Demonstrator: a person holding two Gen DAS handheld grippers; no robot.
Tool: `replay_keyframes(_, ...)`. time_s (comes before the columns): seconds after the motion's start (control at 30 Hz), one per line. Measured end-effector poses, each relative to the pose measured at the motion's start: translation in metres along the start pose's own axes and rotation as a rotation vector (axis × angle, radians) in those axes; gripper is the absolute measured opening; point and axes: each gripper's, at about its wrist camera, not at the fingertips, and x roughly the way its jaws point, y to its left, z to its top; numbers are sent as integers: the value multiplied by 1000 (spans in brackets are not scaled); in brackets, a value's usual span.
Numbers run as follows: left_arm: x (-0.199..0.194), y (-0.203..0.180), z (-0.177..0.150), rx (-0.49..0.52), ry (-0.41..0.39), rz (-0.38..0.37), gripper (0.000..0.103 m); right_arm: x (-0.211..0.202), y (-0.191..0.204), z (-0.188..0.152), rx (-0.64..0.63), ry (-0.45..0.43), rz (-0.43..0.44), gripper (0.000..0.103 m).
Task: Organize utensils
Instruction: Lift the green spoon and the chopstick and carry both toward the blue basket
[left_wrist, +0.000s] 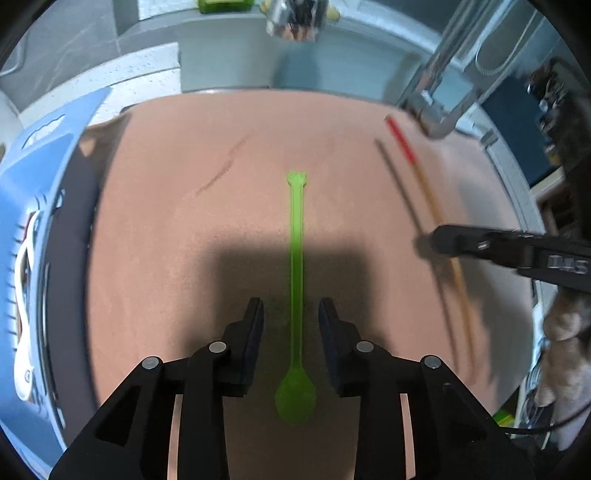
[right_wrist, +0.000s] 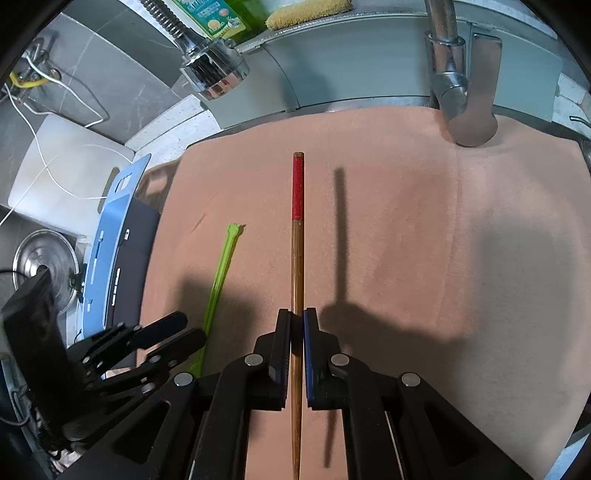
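Left wrist view. My left gripper (left_wrist: 291, 314) stands spread over the mat (left_wrist: 184, 221), pads clear of the green spoon (left_wrist: 296, 280) lying flat between them, bowl nearest me. Risk, as I judge it: closing on so thin a handle may pinch the mat or skid the spoon sideways. My right gripper (left_wrist: 439, 240) is right of the spoon, near the mat's right edge.

Right wrist view. My right gripper (right_wrist: 296, 317) is pinched on the chopstick (right_wrist: 296, 280), red end toward the mat's far edge, its shadow cast apart to the right. The grip is narrow, so the chopstick could pivot or slip. The spoon (right_wrist: 221, 273) lies to the left.
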Motion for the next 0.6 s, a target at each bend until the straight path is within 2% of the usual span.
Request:
replay_keyframes(0.03,6,-2,1,19,19,15,29,-1,0,0,-5,-3,-3,6)
replay_keyframes(0.13,12,-14,0,124,9,72,27,-3,-4,-1,-16,-7,-12,6)
replay_keyframes(0.17,12,-14,1,127,8,74,24,-2,-5,-2,-19,-7,-14,6)
replay_keyframes(0.2,12,-12,1,118,9,69,15,-2,-6,-2,-21,-6,-17,6)
replay_keyframes(0.23,11,-10,2,106,15,52,9,-1,-7,-3,-23,-5,-19,6)
replay_keyframes(0.3,10,-3,2,68,18,24,6,2,-9,-5,-24,1,-18,6)
replay_keyframes(0.4,8,7,0,2,23,-36,5,7,-11,-7,-18,11,-10,6)
replay_keyframes(0.6,-6,10,-9,-41,-1,-74,5,5,-13,-9,-11,10,-4,6)
